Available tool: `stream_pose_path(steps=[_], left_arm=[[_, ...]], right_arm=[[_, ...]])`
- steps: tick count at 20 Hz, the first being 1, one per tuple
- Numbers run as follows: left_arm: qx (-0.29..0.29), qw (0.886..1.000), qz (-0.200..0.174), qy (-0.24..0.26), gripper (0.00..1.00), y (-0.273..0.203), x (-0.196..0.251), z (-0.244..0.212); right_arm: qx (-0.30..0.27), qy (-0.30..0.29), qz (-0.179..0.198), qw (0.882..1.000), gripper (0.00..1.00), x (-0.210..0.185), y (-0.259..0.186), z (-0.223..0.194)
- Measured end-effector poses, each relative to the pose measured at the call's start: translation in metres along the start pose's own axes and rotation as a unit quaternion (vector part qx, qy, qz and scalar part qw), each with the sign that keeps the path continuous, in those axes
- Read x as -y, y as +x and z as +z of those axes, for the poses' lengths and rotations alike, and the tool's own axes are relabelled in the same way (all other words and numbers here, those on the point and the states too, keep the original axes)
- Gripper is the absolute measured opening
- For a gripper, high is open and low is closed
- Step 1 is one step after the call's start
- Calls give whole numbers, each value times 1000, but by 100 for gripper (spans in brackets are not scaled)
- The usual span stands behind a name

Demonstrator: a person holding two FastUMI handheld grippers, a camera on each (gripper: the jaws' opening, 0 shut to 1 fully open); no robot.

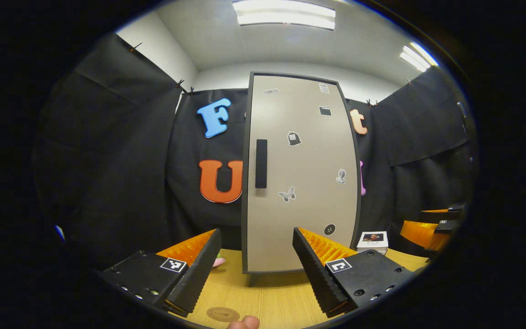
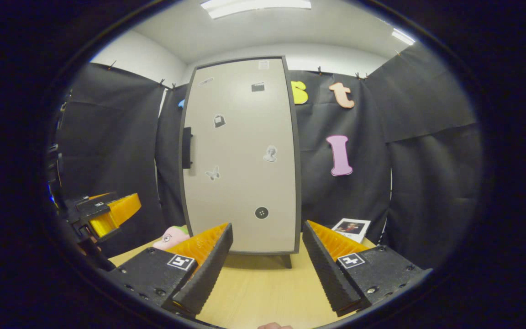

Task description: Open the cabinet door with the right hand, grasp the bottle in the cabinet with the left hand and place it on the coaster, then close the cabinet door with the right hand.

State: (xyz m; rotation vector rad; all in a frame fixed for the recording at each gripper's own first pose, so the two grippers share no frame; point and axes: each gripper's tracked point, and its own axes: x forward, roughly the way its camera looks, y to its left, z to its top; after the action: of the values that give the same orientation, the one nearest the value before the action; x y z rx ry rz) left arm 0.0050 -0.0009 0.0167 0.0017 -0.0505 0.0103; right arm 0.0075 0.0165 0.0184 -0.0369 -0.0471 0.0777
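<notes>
Both grippers are hovering over the pale wooden table point(image 1: 263, 297), jaws spread and empty: left gripper point(image 1: 257, 267), right gripper point(image 2: 267, 262). The round brown coaster point(image 1: 223, 314) is lying under the left gripper, partly cut off. Beyond, the tall beige cabinet door point(image 1: 299, 183) with its black handle point(image 1: 261, 163) is standing shut, hiding the bottle.

Closed door point(image 1: 302, 173) is blocking the cabinet, centre frame. Bare table point(image 1: 263, 297) is lying open before it. Box point(image 1: 372, 241) lower right, pink toy point(image 2: 171, 236) lower left are flanking the approach.
</notes>
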Motion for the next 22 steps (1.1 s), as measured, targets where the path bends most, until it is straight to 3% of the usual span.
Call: stream_pose_path(steps=[4, 5, 10, 16, 22], left_arm=[[1, 1000, -4, -1, 95, -2, 1, 0], [0, 1000, -4, 0, 95, -4, 1, -1], [-9, 1000, -4, 3, 95, -17, -4, -6], [-20, 1000, 3, 6, 95, -33, -12, -11], [-23, 1000, 17, 4, 95, -39, -27, -14]], right_arm=[[3, -5, 14, 1000, 98, -5, 7, 8], [3, 0, 31, 1000, 95, -14, 13, 14], [-2, 13, 145, 989, 99, -76, 75, 64], [1, 8, 235, 972, 99, -166, 155, 124], [-32, 2, 245, 969, 98, -224, 223, 141]])
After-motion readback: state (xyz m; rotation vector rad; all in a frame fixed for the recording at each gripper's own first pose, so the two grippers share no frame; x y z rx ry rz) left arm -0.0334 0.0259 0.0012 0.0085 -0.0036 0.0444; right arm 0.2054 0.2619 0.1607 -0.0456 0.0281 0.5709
